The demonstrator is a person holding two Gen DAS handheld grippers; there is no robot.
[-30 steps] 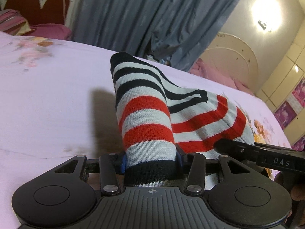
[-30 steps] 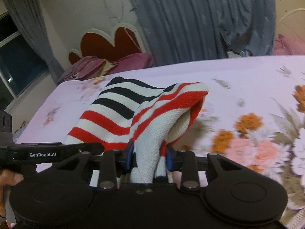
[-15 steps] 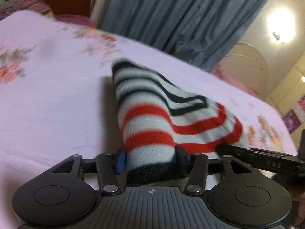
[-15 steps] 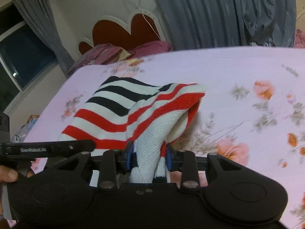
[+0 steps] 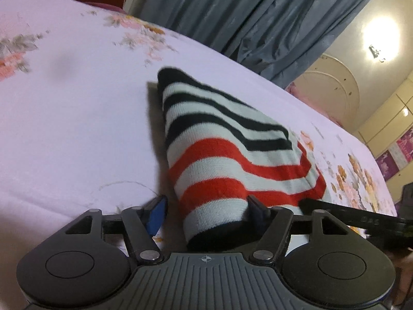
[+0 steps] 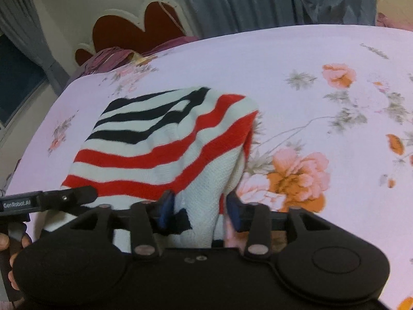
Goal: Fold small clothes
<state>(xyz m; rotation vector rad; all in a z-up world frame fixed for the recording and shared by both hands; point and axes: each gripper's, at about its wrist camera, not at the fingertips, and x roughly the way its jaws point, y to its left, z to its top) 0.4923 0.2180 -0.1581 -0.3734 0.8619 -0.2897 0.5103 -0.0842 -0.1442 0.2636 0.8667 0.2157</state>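
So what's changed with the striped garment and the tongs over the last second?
Both tongs, left and right, were clamped on the striped garment; now their jaws are opening and the cloth sits loose between them. The garment came down onto the floral bedsheet. It remains folded over.

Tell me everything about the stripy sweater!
The sweater is small and knitted, white with black stripes at the far end and red stripes nearer. It lies folded over and puffed up on the flowery pink bedsheet. A black-edged end sits between the left gripper, another part between the right gripper. Both jaws are opening, with gaps beside the cloth.
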